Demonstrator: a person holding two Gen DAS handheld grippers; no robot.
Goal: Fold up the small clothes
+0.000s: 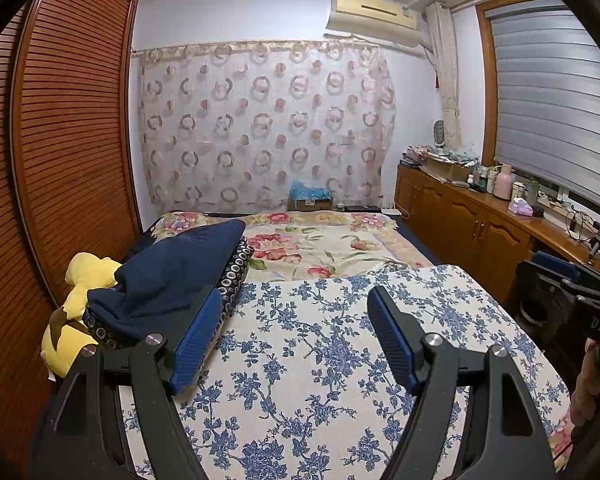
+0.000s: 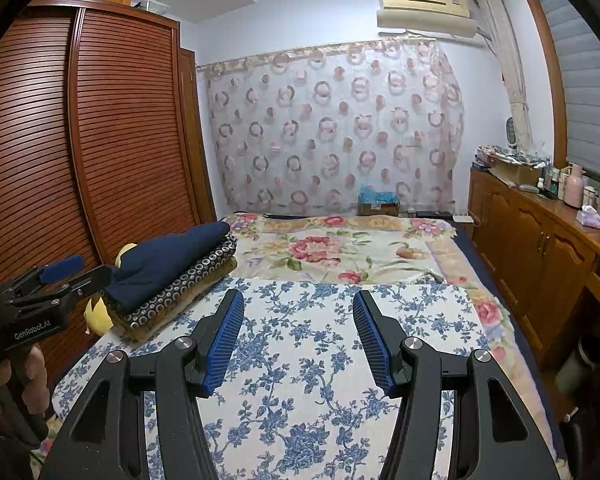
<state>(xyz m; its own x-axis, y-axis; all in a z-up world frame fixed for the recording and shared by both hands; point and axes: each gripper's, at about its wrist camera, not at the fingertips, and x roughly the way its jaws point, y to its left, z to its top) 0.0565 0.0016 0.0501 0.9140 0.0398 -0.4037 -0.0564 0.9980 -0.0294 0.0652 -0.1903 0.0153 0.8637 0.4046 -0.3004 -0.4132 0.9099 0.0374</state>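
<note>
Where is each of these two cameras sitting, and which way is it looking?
Left wrist: sits on the left gripper, looks along its open fingers over the blue-flowered cloth; a hand with the right gripper shows at the right edge.
Right wrist: sits on the right gripper, facing likewise; a hand with the left gripper shows at the left edge.
Both share the folded pile, bed and curtain.

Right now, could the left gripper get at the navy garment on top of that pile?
Probably yes. The left gripper is open and empty, and the navy garment lies uncovered on top of the pile, just to its left. Nothing shows between them; only a sideways move seems needed.
</note>
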